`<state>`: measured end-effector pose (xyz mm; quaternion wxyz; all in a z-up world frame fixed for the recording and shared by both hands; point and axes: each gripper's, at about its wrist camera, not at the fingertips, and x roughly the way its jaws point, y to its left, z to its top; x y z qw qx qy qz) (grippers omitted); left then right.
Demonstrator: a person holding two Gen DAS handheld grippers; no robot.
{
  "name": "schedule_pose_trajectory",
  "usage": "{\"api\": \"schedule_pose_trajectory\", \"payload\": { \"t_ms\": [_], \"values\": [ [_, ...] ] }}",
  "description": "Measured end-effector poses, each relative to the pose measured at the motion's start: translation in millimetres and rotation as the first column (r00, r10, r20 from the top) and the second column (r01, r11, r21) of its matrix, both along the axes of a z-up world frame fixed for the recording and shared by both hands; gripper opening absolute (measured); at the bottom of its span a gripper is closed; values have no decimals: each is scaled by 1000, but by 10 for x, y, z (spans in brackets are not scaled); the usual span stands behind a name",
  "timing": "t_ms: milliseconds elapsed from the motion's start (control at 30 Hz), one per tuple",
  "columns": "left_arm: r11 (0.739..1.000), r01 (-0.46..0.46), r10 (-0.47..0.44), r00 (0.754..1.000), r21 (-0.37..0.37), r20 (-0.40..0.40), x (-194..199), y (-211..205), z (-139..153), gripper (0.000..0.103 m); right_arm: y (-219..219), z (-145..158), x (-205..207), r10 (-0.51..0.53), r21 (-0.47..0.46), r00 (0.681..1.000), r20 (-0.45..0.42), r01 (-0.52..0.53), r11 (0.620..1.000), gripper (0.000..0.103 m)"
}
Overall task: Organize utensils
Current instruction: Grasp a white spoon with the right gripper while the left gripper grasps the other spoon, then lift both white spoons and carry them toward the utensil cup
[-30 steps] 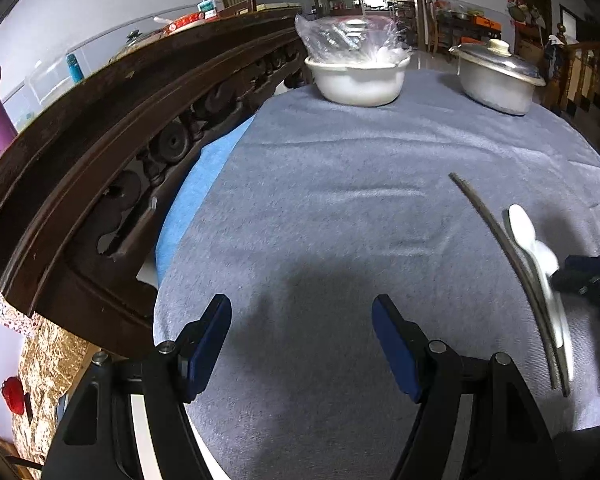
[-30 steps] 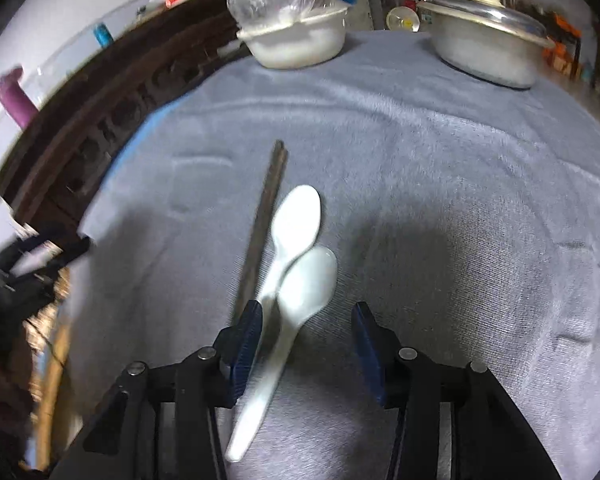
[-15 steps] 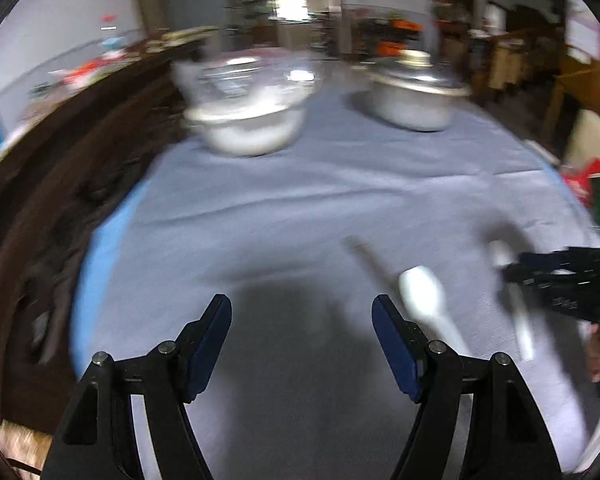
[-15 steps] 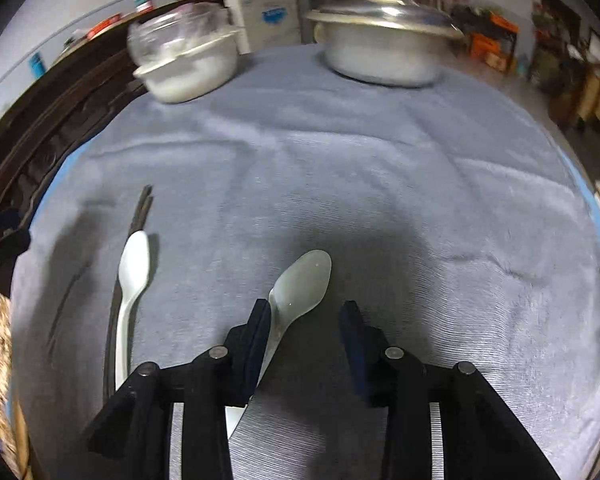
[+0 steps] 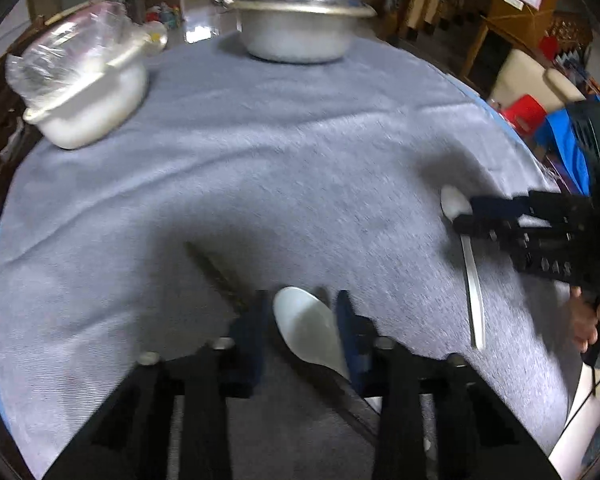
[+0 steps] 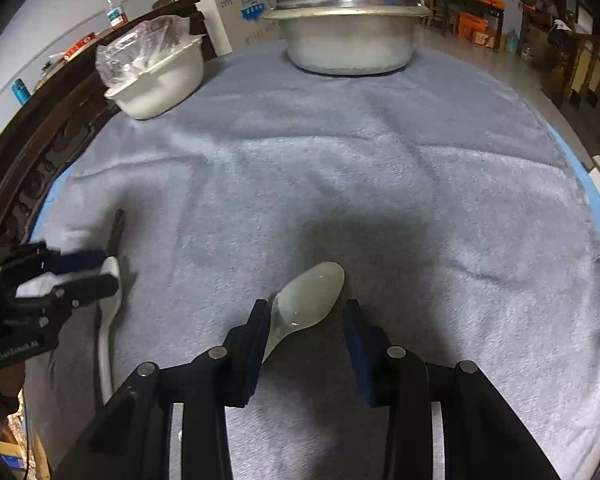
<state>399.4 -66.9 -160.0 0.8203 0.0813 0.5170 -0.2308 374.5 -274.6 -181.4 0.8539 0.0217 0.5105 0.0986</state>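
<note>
Two white spoons and dark chopsticks lie on a grey-blue cloth. In the left wrist view my left gripper (image 5: 302, 312) straddles the bowl of one white spoon (image 5: 306, 326), jaws close on either side; the dark chopsticks (image 5: 220, 276) run under it. In the right wrist view my right gripper (image 6: 306, 322) is around the second spoon (image 6: 310, 296), whose handle rests against the left finger (image 6: 256, 332); a gap shows on the right. That spoon (image 5: 466, 248) and the right gripper (image 5: 466, 214) also show in the left view, and the left gripper (image 6: 108, 270) in the right view.
A white bowl (image 6: 160, 80) covered with plastic film stands at the back left. A lidded metal pot (image 6: 350, 36) stands at the back. A dark carved wooden rail (image 6: 40, 136) borders the table's left side. The cloth's right edge (image 6: 596, 200) is near.
The right gripper carried one spoon rightward, away from the other spoon and chopsticks. The left gripper swung right, came down over the remaining spoon and narrowed its jaws.
</note>
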Motion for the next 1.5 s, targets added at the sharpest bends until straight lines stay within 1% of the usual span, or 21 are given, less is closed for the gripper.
{"api": "schedule_pose_trajectory", "payload": {
  "t_ms": [67,167,233,267,333,433,500,567,633,700,733,767,800,833,933,1133,1200,1267,1400,1467,1500],
  "values": [
    [1000,24,-24,1000,0,-15,-10,-58,-33,10,-23,-8,26,-6,-6,1000,3,6,1000,41],
    [999,41,-41,999,-17,-10,-31,-107,-29,8,-25,-16,69,-11,-41,1000,26,12,999,39],
    [999,47,-47,999,-24,-2,-21,-133,-18,8,-66,-13,85,-25,-30,999,31,26,999,32],
    [998,53,-53,999,-28,4,-38,-140,-13,8,-91,-12,89,-31,-27,999,33,32,999,31],
    [998,60,-60,998,-26,2,-38,-151,-13,8,-142,-9,94,-34,-20,999,28,35,999,31],
    [998,53,-53,998,-24,-24,1,-185,-56,9,-259,10,134,-67,2,998,-5,67,998,32],
    [999,48,-49,999,-24,-24,7,-194,-79,14,-331,19,179,-93,16,995,-30,93,996,32],
    [998,54,-54,998,-36,-23,3,-208,-81,19,-398,31,236,-119,35,992,-50,121,992,38],
    [998,58,-59,998,-34,-19,-1,-236,-80,21,-433,39,289,-124,82,991,-59,129,988,58],
    [997,62,-62,998,-36,-14,7,-269,-82,21,-418,32,321,-141,73,988,-54,145,987,59],
    [997,67,-68,998,-37,-11,6,-281,-82,21,-400,33,332,-145,64,988,-49,148,987,56],
    [997,72,-73,997,-33,-5,5,-298,-82,18,-378,32,338,-146,47,988,-43,148,988,48],
    [996,88,-88,996,-26,3,-13,-329,-86,11,-347,31,345,-140,18,989,-39,141,990,35],
    [995,98,-97,995,-14,12,-35,-346,-84,9,-320,34,343,-129,3,991,-31,129,992,35],
    [995,101,-101,994,-7,29,-58,-403,-58,5,-352,38,293,-125,17,992,-21,125,992,34],
    [998,26,-22,997,-51,74,-70,-236,143,5,-601,285,-87,-178,103,977,119,166,981,34],
    [998,-9,16,996,-68,91,-90,-137,236,5,-715,409,-274,-205,151,964,172,180,972,34],
    [993,-56,66,992,-100,104,-122,21,349,5,-838,536,-493,-250,183,941,227,211,960,34],
    [968,-180,203,971,-173,125,-233,395,568,5,-1078,729,-941,-358,271,887,293,282,920,34],
    [947,-247,277,951,-205,135,-356,618,669,5,-1122,834,-1189,-388,275,859,334,305,912,34],
    [933,-284,319,937,-222,142,-447,753,712,5,-1127,885,-1315,-401,276,845,354,316,908,34]
  ]
}}
